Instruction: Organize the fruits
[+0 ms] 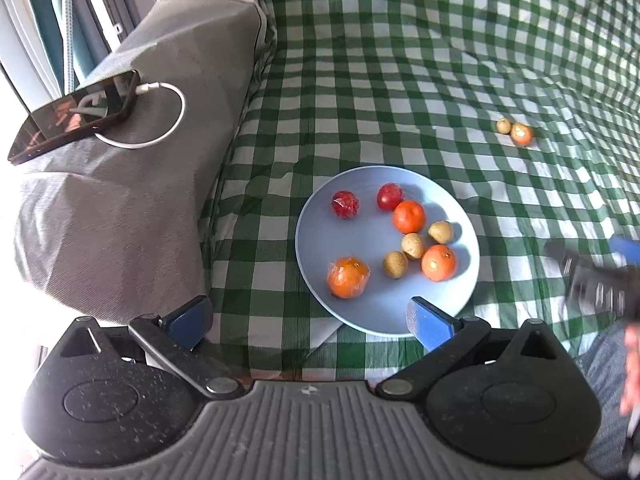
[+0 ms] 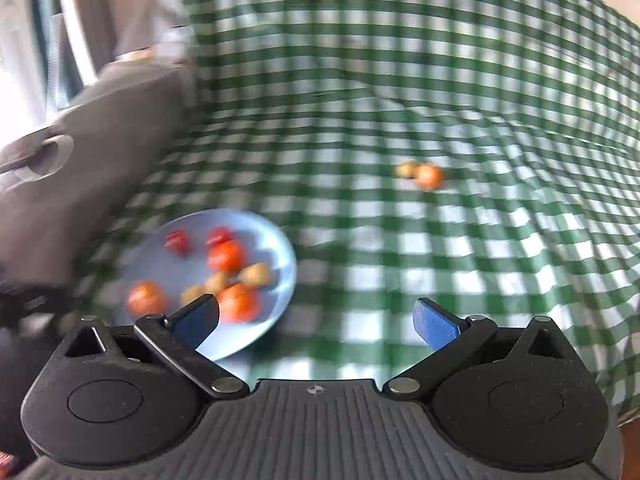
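Both grippers I read as spread wide, nothing held: left gripper (image 1: 310, 322) at the near rim of the blue plate (image 1: 360, 312), right gripper (image 2: 316, 320) over green-checked cloth (image 2: 500, 264). Eight fruits on plate; two loose fruits (image 1: 516, 131) well apart, far right. Grey cushion (image 1: 132, 208) with phone (image 1: 76, 114) borders left.

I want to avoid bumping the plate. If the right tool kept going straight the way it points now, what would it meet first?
Probably bare checked cloth. The right tool is open and aims past the blue plate, which sits off to its left. The two loose fruits lie farther ahead, slightly right. Blur makes depth uncertain.
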`<state>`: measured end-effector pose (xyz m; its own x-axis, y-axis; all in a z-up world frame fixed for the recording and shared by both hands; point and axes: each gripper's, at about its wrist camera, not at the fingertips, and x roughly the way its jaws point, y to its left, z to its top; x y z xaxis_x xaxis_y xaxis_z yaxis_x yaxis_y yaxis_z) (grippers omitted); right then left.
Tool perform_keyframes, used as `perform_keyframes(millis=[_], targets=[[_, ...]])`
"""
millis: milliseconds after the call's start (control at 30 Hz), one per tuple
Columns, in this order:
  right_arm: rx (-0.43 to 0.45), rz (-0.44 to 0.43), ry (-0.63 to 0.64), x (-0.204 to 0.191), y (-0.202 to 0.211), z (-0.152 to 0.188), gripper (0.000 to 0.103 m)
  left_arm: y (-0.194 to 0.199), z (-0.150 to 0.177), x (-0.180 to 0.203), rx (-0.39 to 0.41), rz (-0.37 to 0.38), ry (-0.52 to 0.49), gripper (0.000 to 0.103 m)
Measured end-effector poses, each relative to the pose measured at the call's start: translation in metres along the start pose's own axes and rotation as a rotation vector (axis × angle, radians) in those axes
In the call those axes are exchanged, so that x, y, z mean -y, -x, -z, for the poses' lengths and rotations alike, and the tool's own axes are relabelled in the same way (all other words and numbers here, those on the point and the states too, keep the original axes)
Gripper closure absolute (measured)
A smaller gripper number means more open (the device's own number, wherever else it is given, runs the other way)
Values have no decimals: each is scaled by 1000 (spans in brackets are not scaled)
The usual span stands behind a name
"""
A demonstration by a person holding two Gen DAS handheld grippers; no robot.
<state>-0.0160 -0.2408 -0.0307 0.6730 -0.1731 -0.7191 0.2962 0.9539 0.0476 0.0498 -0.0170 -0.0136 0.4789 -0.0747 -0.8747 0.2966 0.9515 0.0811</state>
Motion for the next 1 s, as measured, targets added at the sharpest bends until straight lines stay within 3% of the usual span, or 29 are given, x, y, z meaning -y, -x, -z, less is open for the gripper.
perform_keyframes(millis=[133,267,400,500,533,600,667,767,833,900,1000], targets=[[21,158,-17,41,-66,-24,1,-17,-13,4,-34,-23,4,0],[25,260,-3,76,-142,-51,1,-35,-25,8,-77,-39,7,0],[7,298,51,97,-208,-72,1,-49,-35,11,-114,-61,9,0],[-3,275,85,104,-242,-81,1,-56,-43,14,-129,-76,6,0],[27,254,98,106,-248,-81,1,-58,-46,16,-132,-80,2,0],[100,199,135,107,-254,-80,12,-61,-53,22,-130,-84,-6,0],[133,134,166,105,-254,-78,62,-64,-60,29,-116,-88,-16,0],[129,170,141,110,-247,-72,66,-69,-80,49,-76,-70,-47,0],[107,199,51,124,-237,-66,66,-72,-97,67,-40,-40,-69,0],[80,233,-45,138,-222,-55,65,-74,-114,90,28,-8,-88,0],[90,294,-89,157,-199,-33,65,-89,-133,135,175,13,-148,0]])
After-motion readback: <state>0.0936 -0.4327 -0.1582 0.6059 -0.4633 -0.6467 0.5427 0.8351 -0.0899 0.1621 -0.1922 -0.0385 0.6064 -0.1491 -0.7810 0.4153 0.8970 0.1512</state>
